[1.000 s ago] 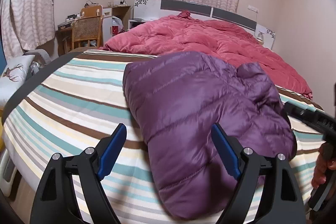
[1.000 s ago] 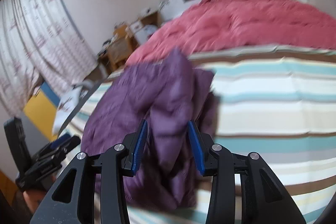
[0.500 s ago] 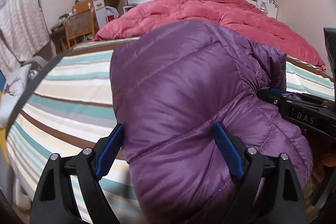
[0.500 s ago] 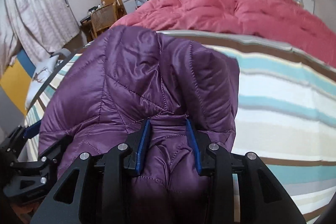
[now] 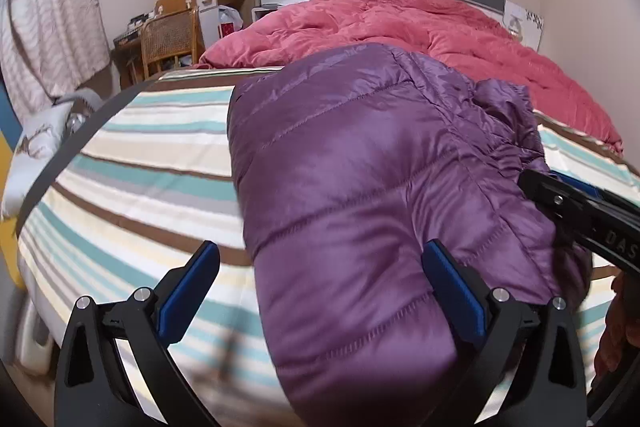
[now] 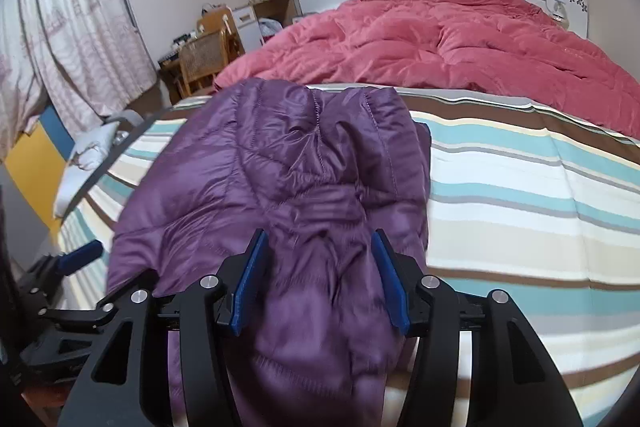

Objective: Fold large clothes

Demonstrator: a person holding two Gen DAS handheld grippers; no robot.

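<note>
Both grippers have just been opening, the left gripper [image 5: 320, 287] now wide and the right gripper [image 6: 318, 279] half apart, so the folded purple jacket [image 5: 360, 187] seems released onto the striped bedsheet [image 5: 152, 155].

A home bedroom: bed [image 5: 160, 163], red duvet [image 6: 440, 39], curtains [image 6: 72, 27].

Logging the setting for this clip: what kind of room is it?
A bedroom in a home, most likely. A wide bed with a striped sheet and a rumpled red comforter fills the view, with curtains over the windows and a wicker-backed chair at a cluttered desk in the corner.
</note>
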